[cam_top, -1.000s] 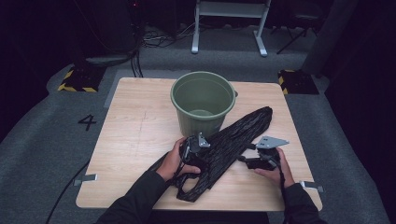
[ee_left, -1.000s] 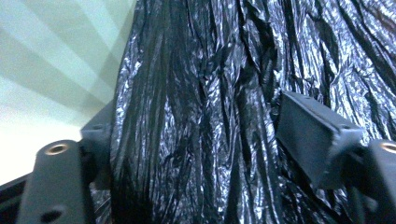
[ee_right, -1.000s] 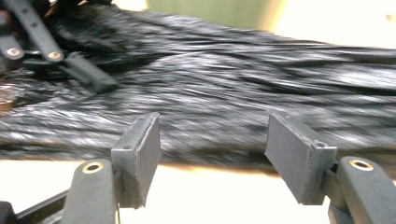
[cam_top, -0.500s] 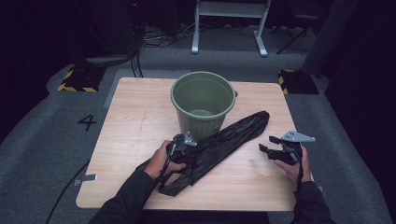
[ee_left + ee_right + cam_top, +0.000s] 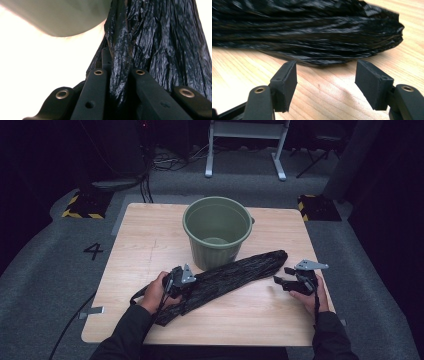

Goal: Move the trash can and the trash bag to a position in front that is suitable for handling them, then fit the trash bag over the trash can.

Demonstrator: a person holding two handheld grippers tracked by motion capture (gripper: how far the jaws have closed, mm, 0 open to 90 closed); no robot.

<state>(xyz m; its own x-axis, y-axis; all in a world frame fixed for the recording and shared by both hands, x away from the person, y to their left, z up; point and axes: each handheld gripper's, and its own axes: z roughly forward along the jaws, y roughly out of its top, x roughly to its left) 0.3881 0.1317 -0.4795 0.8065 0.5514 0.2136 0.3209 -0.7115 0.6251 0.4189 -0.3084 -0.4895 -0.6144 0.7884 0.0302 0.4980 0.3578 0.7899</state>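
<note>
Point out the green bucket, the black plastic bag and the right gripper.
green bucket (image 5: 218,254): high view, on its front outer wall.
black plastic bag (image 5: 235,272): high view, on the middle of the crumpled length.
right gripper (image 5: 283,275): high view, midway between its open fingertips.

Black plastic bag (image 5: 227,277): crinkled, glossy, gathered into a long narrow bundle; lies flat on the wooden table (image 5: 150,240), running diagonally from near left up to far right.
Bag's near end: pinched between the left gripper's (image 5: 181,281) jaws.
Green bucket (image 5: 218,231): upright, open-topped, just behind the bag's middle, apparently touching it.
</note>
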